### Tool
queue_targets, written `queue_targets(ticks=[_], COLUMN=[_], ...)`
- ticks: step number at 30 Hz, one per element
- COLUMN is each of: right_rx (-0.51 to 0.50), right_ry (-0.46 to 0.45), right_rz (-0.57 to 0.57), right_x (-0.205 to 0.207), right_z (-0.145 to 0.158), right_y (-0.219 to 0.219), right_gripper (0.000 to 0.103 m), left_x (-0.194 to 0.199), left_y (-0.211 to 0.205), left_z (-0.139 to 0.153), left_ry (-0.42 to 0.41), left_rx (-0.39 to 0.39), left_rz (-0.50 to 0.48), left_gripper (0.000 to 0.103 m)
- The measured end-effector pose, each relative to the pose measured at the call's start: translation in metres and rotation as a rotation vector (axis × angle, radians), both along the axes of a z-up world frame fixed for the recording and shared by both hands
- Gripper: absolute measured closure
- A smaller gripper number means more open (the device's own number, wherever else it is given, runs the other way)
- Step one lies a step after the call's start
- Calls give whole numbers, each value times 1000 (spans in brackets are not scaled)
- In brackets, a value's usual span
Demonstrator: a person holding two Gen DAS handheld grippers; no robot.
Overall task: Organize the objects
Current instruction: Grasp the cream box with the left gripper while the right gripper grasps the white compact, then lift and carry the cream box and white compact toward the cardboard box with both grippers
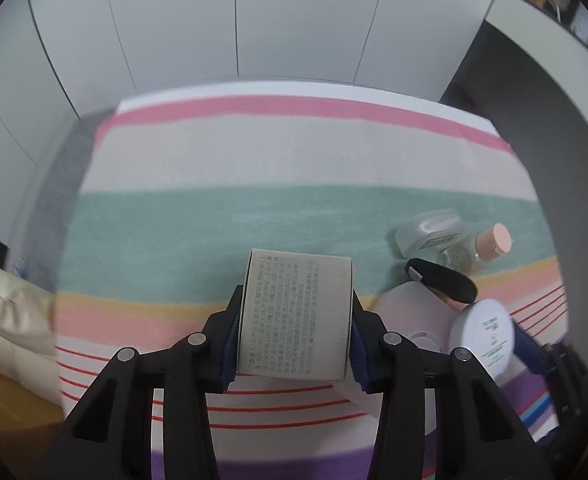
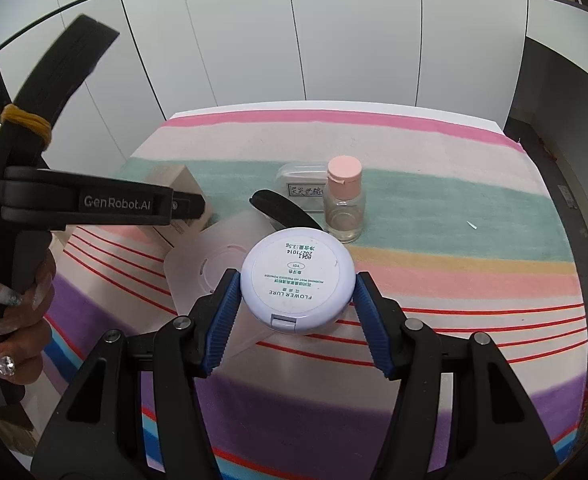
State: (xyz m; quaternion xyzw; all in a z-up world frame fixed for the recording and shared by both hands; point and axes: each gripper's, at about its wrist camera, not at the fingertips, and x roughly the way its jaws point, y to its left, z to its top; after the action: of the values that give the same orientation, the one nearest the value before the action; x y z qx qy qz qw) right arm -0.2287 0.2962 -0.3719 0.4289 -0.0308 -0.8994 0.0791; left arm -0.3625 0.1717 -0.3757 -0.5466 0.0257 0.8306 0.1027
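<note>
Left wrist view: the left gripper (image 1: 296, 320) is clamped on a small beige carton (image 1: 297, 314), its blue pads pressing both side walls, so the printed face turns up toward the lens; the print is too fine to read. The carton sits over the striped cloth (image 1: 213, 220) that covers the table, and whether its underside touches the cloth is hidden. To the right lies a cluster: a clear lidded case (image 1: 430, 232), a small clear bottle with a pink cap (image 1: 490, 246) lying partly behind it, a black oval object (image 1: 442, 280) whose nature I cannot make out, a frosted translucent tray (image 1: 410, 308) mostly covered, and a round white compact (image 1: 484, 332) cut by the gripper's right arm. The left border is blurred. Right wrist view: the right gripper (image 2: 296, 292) brackets the round white compact (image 2: 298, 280), the ribbed blue pads at its two sides; the left pad looks to touch the rim, while contact on the right is hard to judge, so a firm pinch cannot be confirmed. The compact rests on the frosted translucent tray (image 2: 197, 264), hiding much of it. Behind stand the bottle (image 2: 344, 204), upright here, the clear case (image 2: 302, 188) and the black object (image 2: 277, 206), half hidden. At left the other gripper's black body covers most of the carton (image 2: 181, 184), and a person's hand (image 2: 17, 312) grips its handle, cut by the frame.
</note>
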Motion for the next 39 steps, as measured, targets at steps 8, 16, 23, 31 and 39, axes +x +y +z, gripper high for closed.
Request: queue_targets(ticks=[8, 16, 23, 31, 39], right_rx=[24, 47, 87, 133, 137], right_ry=[-33, -24, 13, 69, 135], right_rz=[-54, -94, -123, -156, -173], right_x=[-5, -13, -15, -9, 9], right_z=[13, 49, 111, 191, 275], right_y=[4, 11, 21, 25, 26], right_gripper=[43, 43, 43, 43, 43], left_x=[3, 11, 20, 35, 57], left_y=[-2, -14, -31, -40, -43], left_z=[13, 39, 98, 168, 248], left_ry=[6, 39, 107, 165, 247], left_rx=[-12, -46, -30, 13, 20], left_rz=[52, 57, 82, 111, 116], left_gripper=[58, 58, 58, 58, 58])
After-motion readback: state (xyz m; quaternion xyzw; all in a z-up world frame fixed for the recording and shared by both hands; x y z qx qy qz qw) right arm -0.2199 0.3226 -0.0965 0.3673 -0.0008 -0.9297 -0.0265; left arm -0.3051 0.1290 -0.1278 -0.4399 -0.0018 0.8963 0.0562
